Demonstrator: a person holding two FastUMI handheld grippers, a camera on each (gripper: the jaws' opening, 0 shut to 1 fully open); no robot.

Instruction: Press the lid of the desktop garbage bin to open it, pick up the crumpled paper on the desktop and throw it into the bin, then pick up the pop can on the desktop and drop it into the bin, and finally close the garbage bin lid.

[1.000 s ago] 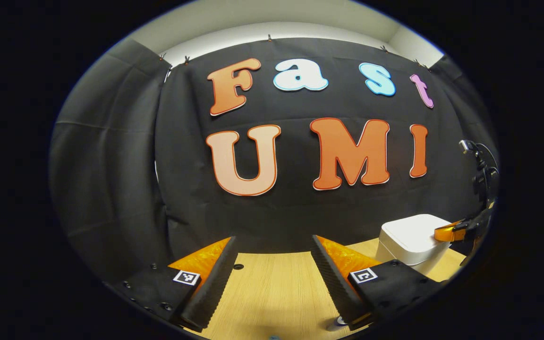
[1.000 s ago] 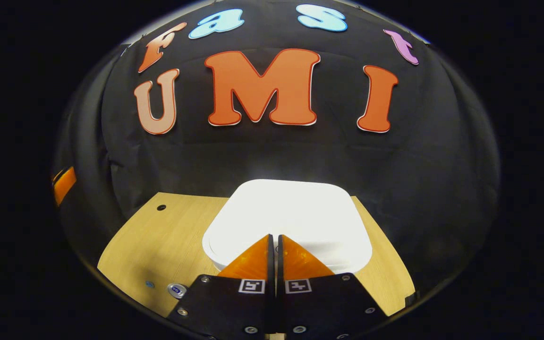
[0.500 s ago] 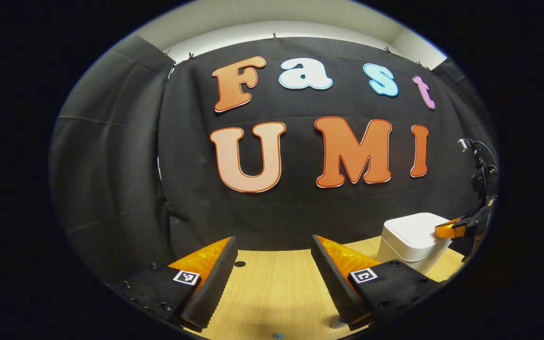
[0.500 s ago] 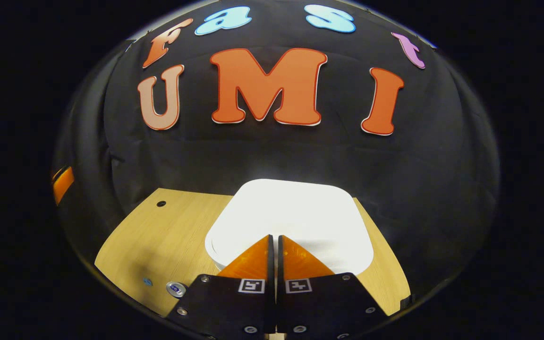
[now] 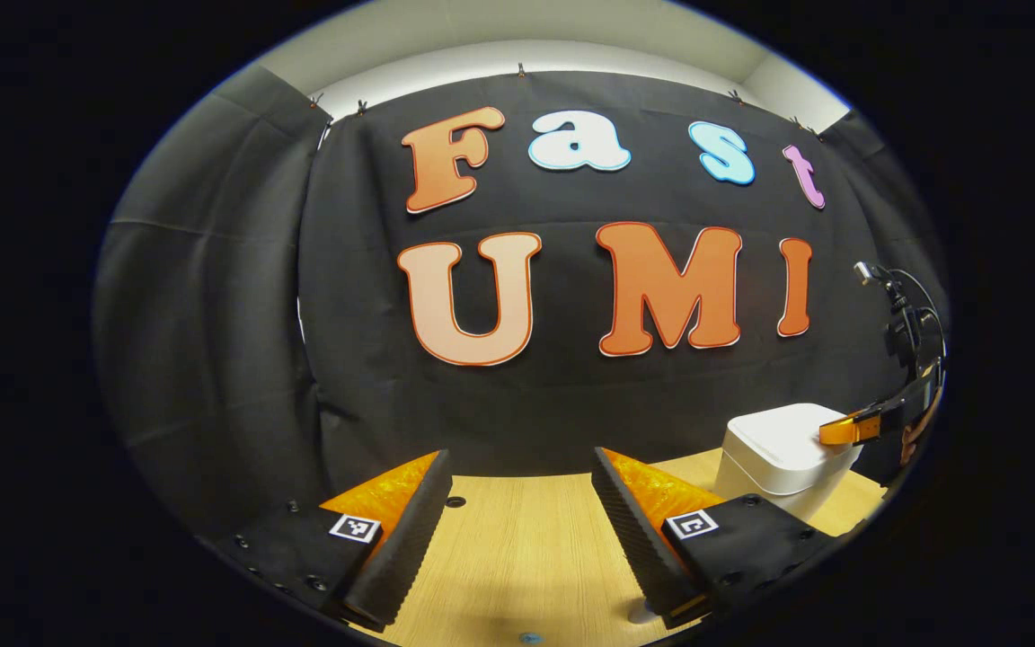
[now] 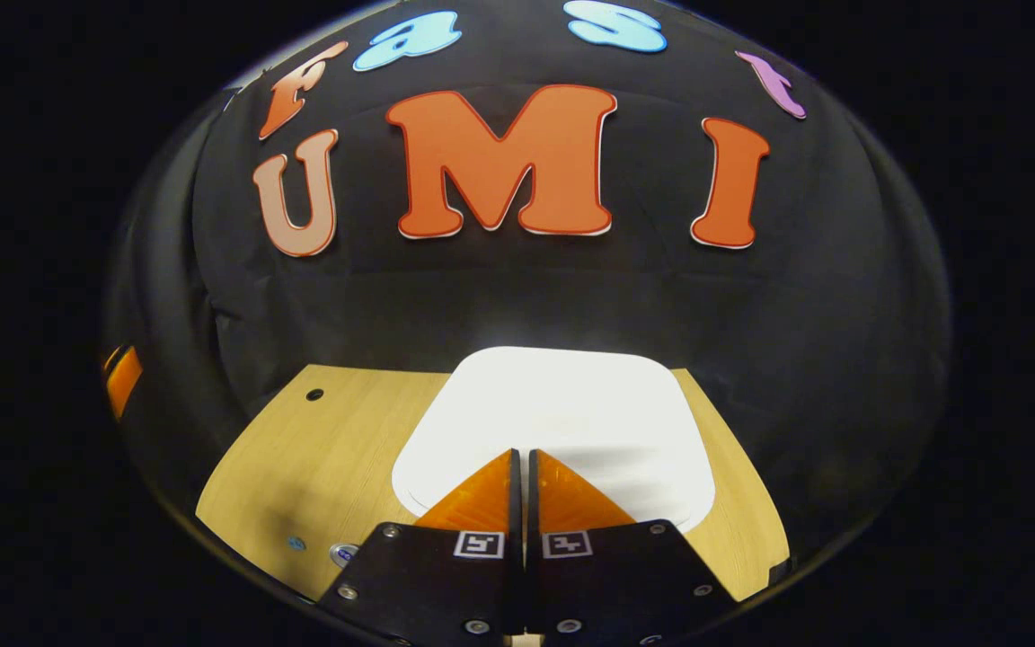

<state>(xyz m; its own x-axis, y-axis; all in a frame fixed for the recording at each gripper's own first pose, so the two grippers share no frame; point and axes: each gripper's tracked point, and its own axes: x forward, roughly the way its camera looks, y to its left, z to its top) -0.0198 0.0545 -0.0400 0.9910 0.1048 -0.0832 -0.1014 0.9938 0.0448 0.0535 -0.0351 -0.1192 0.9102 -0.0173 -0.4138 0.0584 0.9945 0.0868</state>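
Right gripper (image 6: pixel 522 454) jaws closed over bin lid (image 6: pixel 562 404)

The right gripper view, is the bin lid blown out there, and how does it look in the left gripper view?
In the right gripper view the bin lid is overexposed, a flat white patch without surface detail, behind the shut right gripper. In the left gripper view the bin keeps shading on its side, though fisheye curvature bends the wooden desktop and the wall.

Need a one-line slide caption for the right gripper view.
Right gripper, fingers together, poised at the near edge of the white bin lid.
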